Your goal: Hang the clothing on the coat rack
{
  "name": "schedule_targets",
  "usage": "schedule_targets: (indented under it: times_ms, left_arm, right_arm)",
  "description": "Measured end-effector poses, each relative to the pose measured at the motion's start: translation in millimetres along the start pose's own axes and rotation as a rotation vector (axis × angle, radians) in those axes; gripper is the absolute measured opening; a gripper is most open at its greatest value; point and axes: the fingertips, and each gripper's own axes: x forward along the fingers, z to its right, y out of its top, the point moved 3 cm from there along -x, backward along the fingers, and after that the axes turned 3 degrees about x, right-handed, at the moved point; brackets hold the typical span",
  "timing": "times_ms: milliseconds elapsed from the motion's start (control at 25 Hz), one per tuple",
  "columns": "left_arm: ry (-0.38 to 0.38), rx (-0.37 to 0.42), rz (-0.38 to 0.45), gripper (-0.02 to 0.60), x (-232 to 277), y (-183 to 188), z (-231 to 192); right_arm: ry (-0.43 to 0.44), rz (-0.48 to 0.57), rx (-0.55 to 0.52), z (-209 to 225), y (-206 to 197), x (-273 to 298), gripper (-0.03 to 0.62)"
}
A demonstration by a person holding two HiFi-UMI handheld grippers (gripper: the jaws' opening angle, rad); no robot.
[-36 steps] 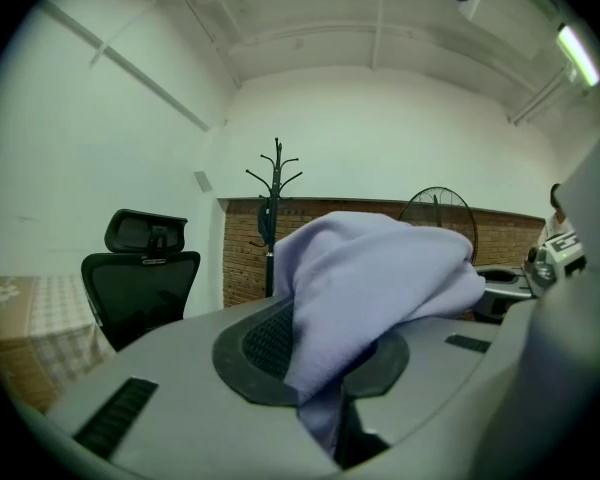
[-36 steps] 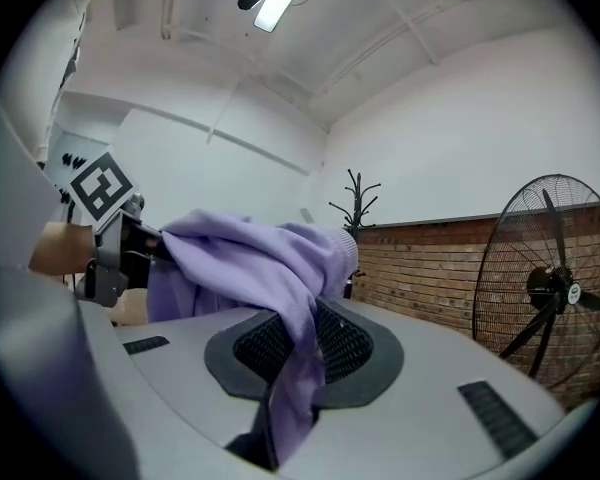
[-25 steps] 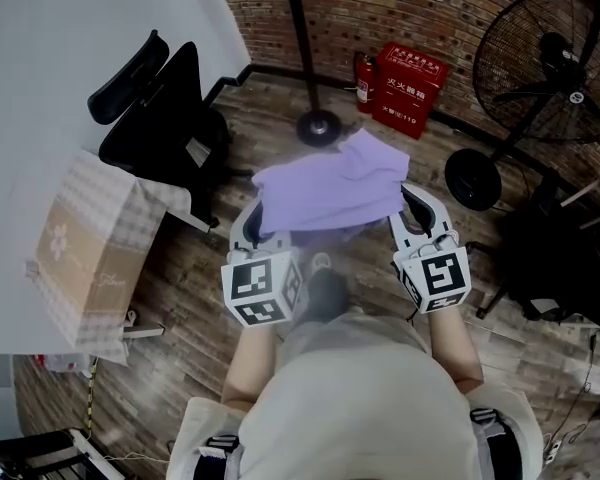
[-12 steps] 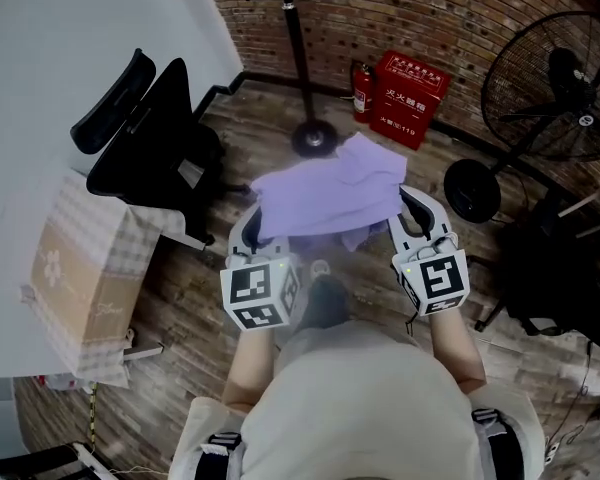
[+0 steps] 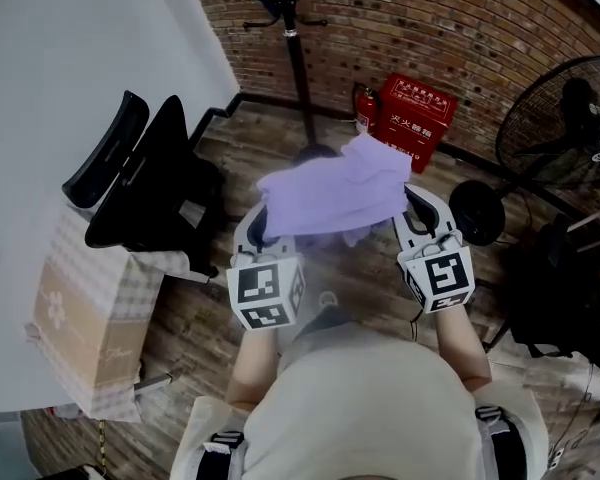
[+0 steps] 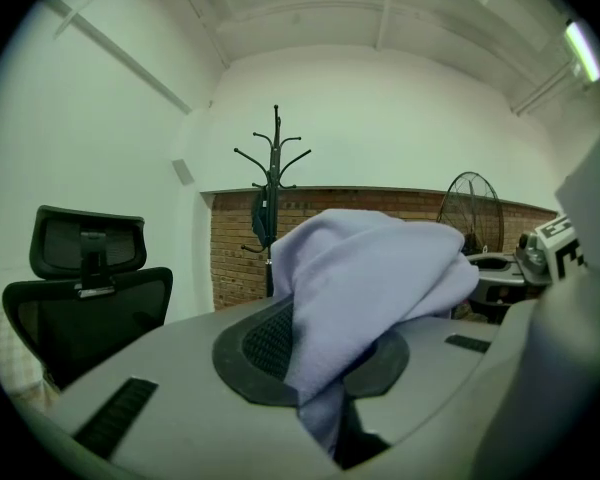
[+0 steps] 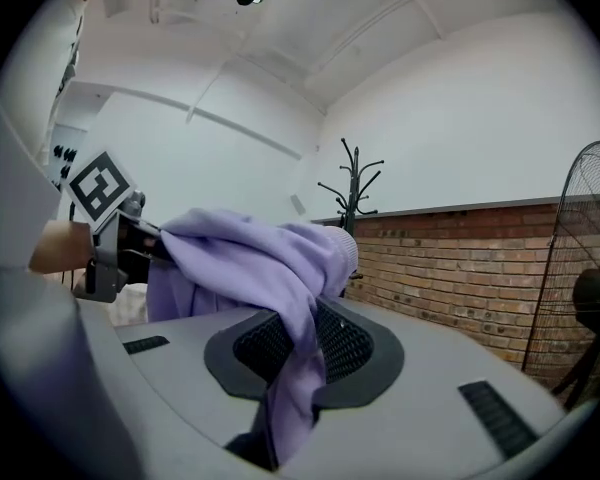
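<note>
**Wall** (image 5: 460,18): brick, at the far edge of the wooden floor (image 5: 190,318).

**Rack** (image 5: 298,68): a black pole that stands close to the wall, directly ahead of the person. Its hooks branch out at the top, and a dark item already hangs from it. In the head view its base is mostly hidden behind the garment. A fan (image 5: 570,118) stands to its right and a chair (image 5: 140,178) to its left, so the straight path to the pole looks open.

**Garment** (image 5: 330,193): lilac cloth, held clear of the floor in front of the person's body, between the person and the rack. It spans from one pair of tongs to the other and sags little.

**Left tongs** (image 5: 258,230): clamped on the garment's left edge, with a fold pinched between the pads.

**Right tongs** (image 5: 420,213): clamped on the right edge in the same way.

The two-point hold probably serves to keep the cloth spread and untangled. The garment is not yet hung. Both gripper views show the hooks well apart from the tongs and above them, so a lift will likely be needed.
</note>
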Motion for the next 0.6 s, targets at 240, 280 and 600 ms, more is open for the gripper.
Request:
schedule_targets:
  times_ms: [240,280,600]
  left_arm:
    - [-0.019,0.015,-0.005,0.043,56.6,16.9,-33.4]
    - [-0.025,0.018,-0.006,0.043,65.0,18.4,-38.2]
    - [-0.087,0.032,0.011,0.043,132.7,35.9,-69.6]
  right_arm:
    - [-0.027,-0.005,-0.004,15.0,6.8,59.5,0.048]
    - [-0.033,-0.006,-0.006,17.1,7.5,67.8,0.048]
    - [-0.090,0.004,-0.024,37.7,13.2,130.3,0.048]
